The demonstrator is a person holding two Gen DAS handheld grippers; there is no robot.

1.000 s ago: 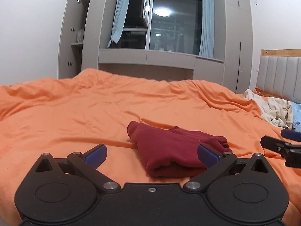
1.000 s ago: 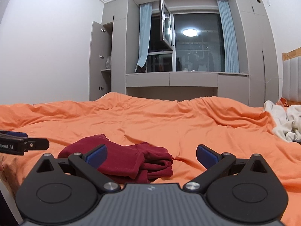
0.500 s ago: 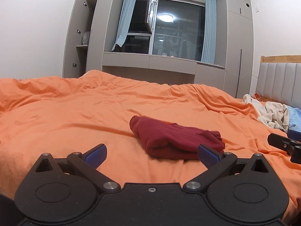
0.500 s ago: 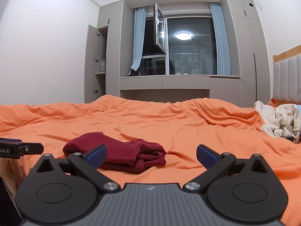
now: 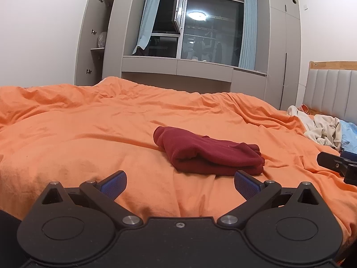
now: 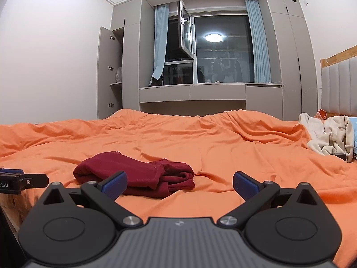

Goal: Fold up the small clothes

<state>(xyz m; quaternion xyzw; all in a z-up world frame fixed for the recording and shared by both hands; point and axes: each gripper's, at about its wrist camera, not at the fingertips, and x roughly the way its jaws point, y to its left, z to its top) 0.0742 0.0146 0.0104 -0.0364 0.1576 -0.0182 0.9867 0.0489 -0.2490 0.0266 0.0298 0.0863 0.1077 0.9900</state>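
Lying folded into a compact bundle at the centre of the left wrist view: a dark red knitted garment (image 5: 207, 154), resting on the wrinkled orange duvet (image 5: 89, 134) of the bed. Showing in the right wrist view at lower left of centre, the same dark red garment (image 6: 142, 175), its stacked folded edges facing right.

Hovering at the bottom of the left wrist view, just short of the garment and apart from it: the left tool (image 5: 180, 182), black with blue-padded fingers (image 5: 112, 182), spread wide and released, gripping nothing. Sitting at the bottom of the right wrist view: the right tool (image 6: 179, 183), likewise released with its blue pads (image 6: 244, 184) wide apart, the left pad overlapping the near edge of the garment in the frame, contact impossible to tell. Poking into the right edge of the left wrist view and the left edge of the right wrist view, the black tip of the other tool in each case.

Lying crumpled at the right edge of both views, near the grey padded headboard (image 5: 332, 93): a pile of cream clothes (image 5: 321, 129). Filling the upper centre: a dark window (image 6: 214, 51) with pale blue curtains (image 6: 159, 44), framed by grey cabinets (image 6: 111, 71).
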